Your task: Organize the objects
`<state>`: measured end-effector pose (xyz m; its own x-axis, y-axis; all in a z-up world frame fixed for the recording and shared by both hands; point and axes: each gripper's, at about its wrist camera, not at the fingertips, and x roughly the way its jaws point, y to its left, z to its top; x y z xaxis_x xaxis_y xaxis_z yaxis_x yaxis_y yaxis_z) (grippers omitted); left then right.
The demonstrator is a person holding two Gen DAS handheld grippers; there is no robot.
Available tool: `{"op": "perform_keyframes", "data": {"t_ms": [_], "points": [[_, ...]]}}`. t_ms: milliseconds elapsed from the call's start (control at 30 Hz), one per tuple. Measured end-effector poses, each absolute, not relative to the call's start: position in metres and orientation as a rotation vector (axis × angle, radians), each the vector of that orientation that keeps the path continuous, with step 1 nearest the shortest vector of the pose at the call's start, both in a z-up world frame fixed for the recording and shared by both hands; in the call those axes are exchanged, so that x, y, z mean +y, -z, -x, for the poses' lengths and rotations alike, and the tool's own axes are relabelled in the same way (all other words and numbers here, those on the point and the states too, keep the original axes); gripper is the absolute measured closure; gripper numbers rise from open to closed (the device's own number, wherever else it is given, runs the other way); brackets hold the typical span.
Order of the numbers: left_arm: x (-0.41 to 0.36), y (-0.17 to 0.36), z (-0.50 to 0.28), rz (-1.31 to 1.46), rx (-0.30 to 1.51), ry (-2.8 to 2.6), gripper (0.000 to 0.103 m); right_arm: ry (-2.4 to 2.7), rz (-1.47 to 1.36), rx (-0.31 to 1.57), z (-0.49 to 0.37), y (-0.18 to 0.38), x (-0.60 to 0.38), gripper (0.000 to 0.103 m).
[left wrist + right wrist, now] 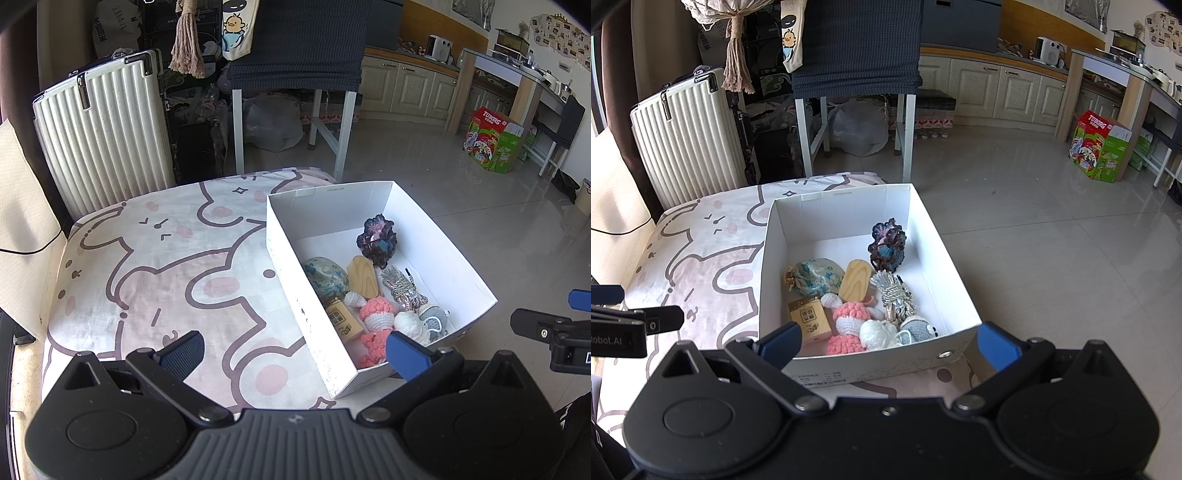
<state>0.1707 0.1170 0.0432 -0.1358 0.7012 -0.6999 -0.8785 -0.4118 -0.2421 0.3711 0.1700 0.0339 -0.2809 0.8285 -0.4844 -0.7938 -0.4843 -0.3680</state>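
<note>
White cardboard box (849,206), open-topped, set on a cushion (155,266) printed with pink cartoon outlines, at the cushion's right side. Contents, all lying on the box floor toward its near end: dark purple and blue crocheted piece (887,242), farthest in, near the right wall; blue-patterned cloth pouch (816,275) by the left wall; rounded wooden block (855,280) just right of the pouch; silver tassel bundle (892,291) right of the block; small yellow-tan labelled box (809,319) at near left; pink and white crocheted doll (849,317) in the near middle; white yarn ball (879,334) touching a grey crocheted figure (918,328) at near right. Right gripper (889,343): jaws wide apart, empty, held over the near wall of the box. Left gripper (295,350): jaws wide apart, empty, straddling the near left corner of the box above the cushion. Surroundings: white ribbed suitcase (103,136) at far left; chair with dark cover (295,44) beyond the cushion; green carton (1099,146) on the tiled floor at far right.
</note>
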Motion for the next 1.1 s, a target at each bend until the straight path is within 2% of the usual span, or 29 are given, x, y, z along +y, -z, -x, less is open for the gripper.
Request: {"op": "perform_keyframes", "data": {"t_ms": [1100], "points": [[0.1182, -0.0441, -0.1739, 0.928, 0.265, -1.768, 0.000, -1.927, 0.771, -0.063, -0.3724, -0.0332, 0.1704, 0.000]]}}
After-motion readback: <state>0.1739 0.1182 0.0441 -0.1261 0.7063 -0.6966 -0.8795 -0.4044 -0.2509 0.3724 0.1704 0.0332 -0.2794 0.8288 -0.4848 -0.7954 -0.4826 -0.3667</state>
